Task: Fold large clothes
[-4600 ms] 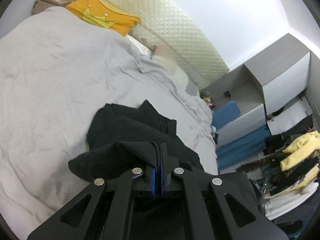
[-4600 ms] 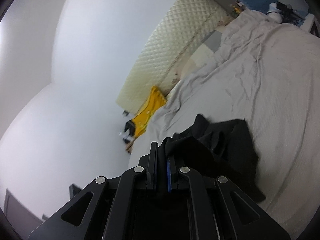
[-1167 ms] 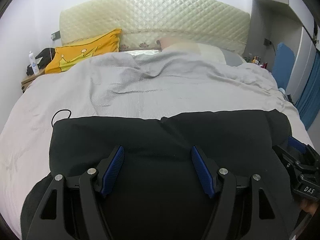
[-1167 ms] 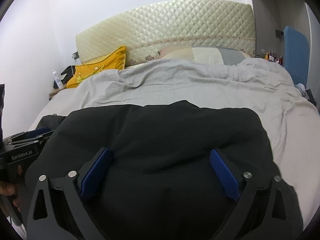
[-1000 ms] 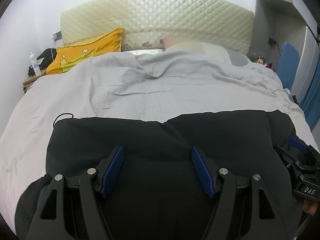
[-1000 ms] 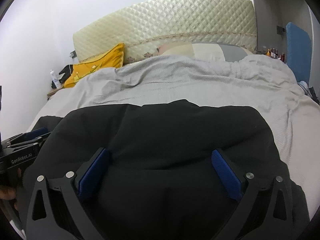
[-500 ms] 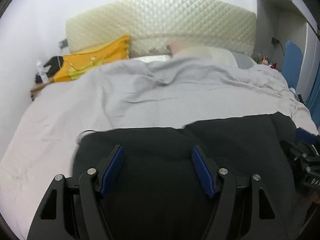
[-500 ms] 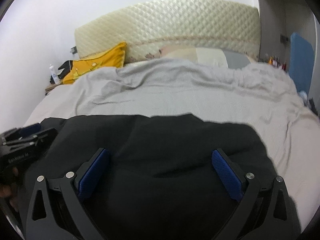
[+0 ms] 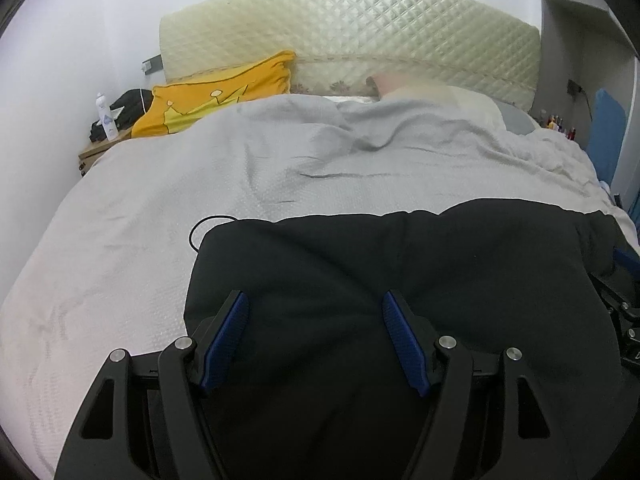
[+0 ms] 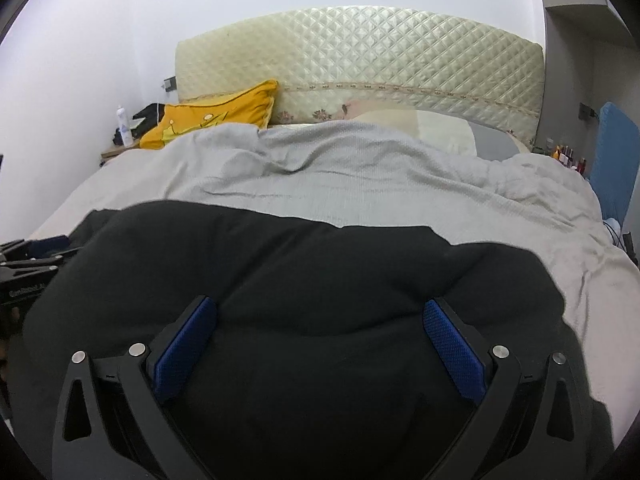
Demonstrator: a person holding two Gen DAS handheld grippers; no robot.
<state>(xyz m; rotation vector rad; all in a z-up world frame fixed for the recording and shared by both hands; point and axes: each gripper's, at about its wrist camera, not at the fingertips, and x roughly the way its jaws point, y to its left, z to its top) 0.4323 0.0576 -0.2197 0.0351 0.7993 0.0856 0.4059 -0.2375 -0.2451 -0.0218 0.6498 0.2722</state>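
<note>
A large black garment [image 9: 400, 272] lies spread flat on the grey bedspread [image 9: 240, 168], near the foot of the bed; it also shows in the right wrist view [image 10: 300, 280]. A thin black cord loop [image 9: 204, 226] sticks out at its far left corner. My left gripper [image 9: 316, 334] is open and empty, its blue pads [image 9: 226, 336] hovering over the garment's left part. My right gripper [image 10: 320, 340] is open wide and empty over the right part. Each gripper shows at the edge of the other's view, the right gripper [image 9: 624, 320] and the left gripper [image 10: 28, 268].
A quilted cream headboard [image 9: 360, 32] and a yellow pillow [image 9: 216, 96] stand at the far end. A nightstand [image 9: 96, 148] with a bottle is at the far left. Blue panels [image 10: 612, 160] and small bottles are at the right. Grey bedspread [image 10: 360, 172] lies beyond the garment.
Both grippers held the bunched garment shut 4.6 s ago; it now lies spread flat and both are open. In the last second the left gripper has shifted left and both have pulled back slightly.
</note>
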